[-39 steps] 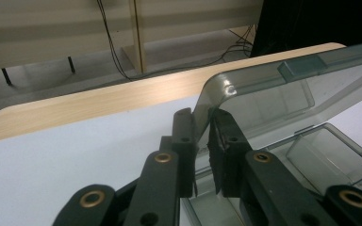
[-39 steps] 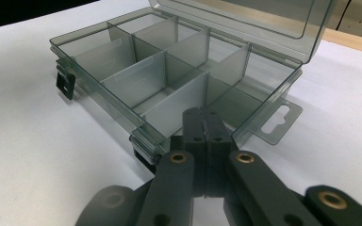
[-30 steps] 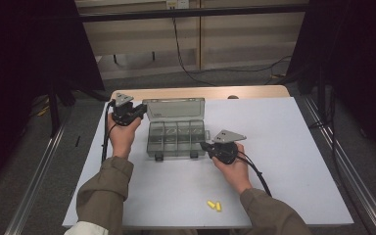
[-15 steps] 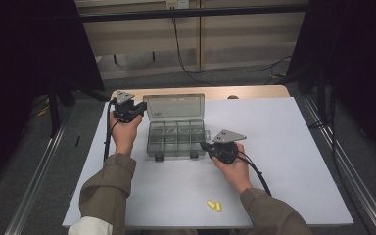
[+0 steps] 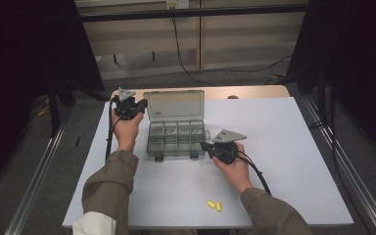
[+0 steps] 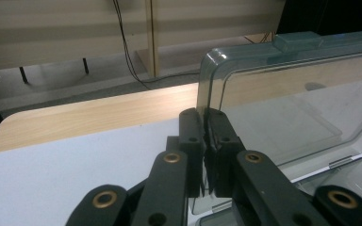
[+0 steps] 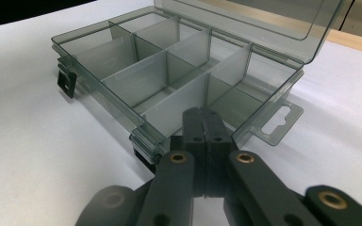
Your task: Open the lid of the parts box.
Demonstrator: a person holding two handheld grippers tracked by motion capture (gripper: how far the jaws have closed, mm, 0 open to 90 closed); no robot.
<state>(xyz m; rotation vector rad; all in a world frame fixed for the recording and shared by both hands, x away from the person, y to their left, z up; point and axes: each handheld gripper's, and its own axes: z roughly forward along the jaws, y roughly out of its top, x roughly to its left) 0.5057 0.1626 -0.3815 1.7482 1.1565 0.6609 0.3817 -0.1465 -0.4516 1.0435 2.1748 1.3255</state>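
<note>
The left gripper [image 6: 206,123] is pinched on the raised lid's [image 5: 175,105] edge at its nine o'clock side; the right gripper [image 7: 202,123] is pressed together against the organizer box [image 5: 177,139] at three o'clock. The box at bench [image 5: 293,147] centre is judged opened; yellow pieces [image 5: 214,205] at six o'clock remain outside.

No text, brand, number or sign can be read. A small pale label sits on the lid [image 5: 175,104] of the box [image 5: 177,138] in the high view, but its print is too small to make out.
</note>
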